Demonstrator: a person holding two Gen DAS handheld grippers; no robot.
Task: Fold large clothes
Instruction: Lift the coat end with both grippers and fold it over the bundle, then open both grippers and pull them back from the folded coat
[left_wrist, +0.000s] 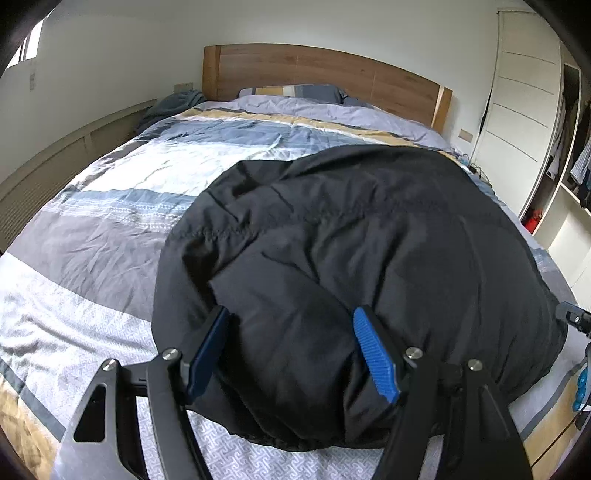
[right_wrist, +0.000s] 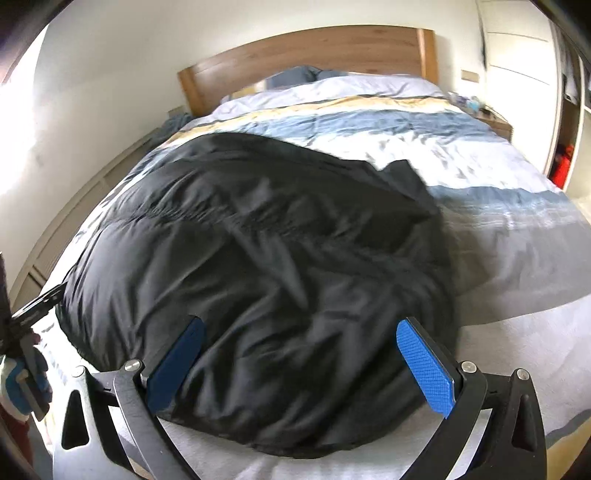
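I have the black puffer jacket (left_wrist: 354, 266) spread on the striped duvet (left_wrist: 155, 173) near the foot of the bed, because the wide, soft surface gives its bulk room to lie flat while I fold it. It looks already doubled into a thick, rounded bundle, with a loose corner sticking out on its far right side in the right wrist view.

My left gripper (left_wrist: 295, 350) has its jaws spread wide, the blue pads (left_wrist: 375, 354) straddling a puffy ridge along the jacket's near edge; whether they press the fabric or only sit beside it I cannot tell, but nothing is pinched. My right gripper (right_wrist: 306, 363) is likewise wide open over the near hem (right_wrist: 295, 439), holding nothing.

I keep both low at the near edge, one towards each side, so that I can take the hem at two points and carry it evenly. I judge the padding will spring back, so each bite should be deep.
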